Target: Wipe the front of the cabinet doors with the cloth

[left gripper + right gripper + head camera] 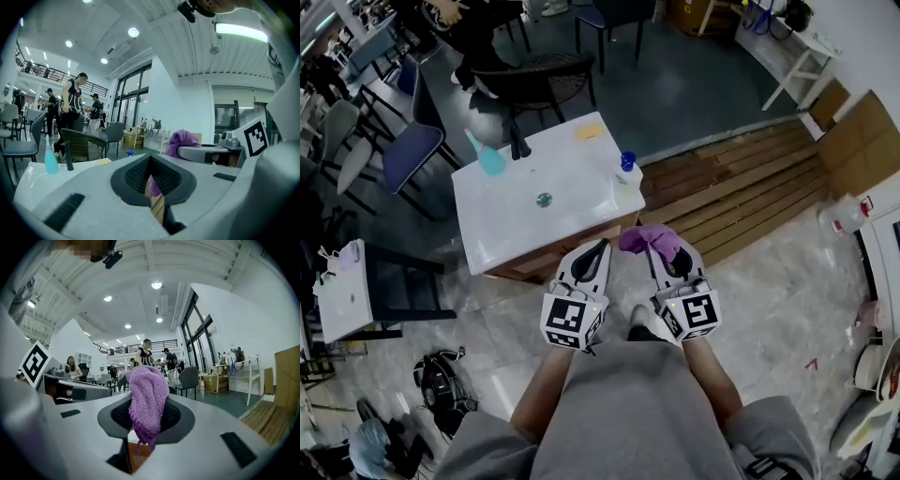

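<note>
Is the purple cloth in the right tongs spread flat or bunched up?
Bunched up. The purple cloth sits as a crumpled wad clamped between the right tongs, a frayed end dangling below.

A big open office hall — high ceiling with round lights [133,32], a railed mezzanine [140,348], tall windows [132,105] — with chairs [411,150], a white table [567,178] and people [71,105] about.

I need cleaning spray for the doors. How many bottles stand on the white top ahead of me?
2. A teal bottle stands near the top's far left corner. A blue-capped clear bottle stands at its right edge. No other seems hidden.
</note>
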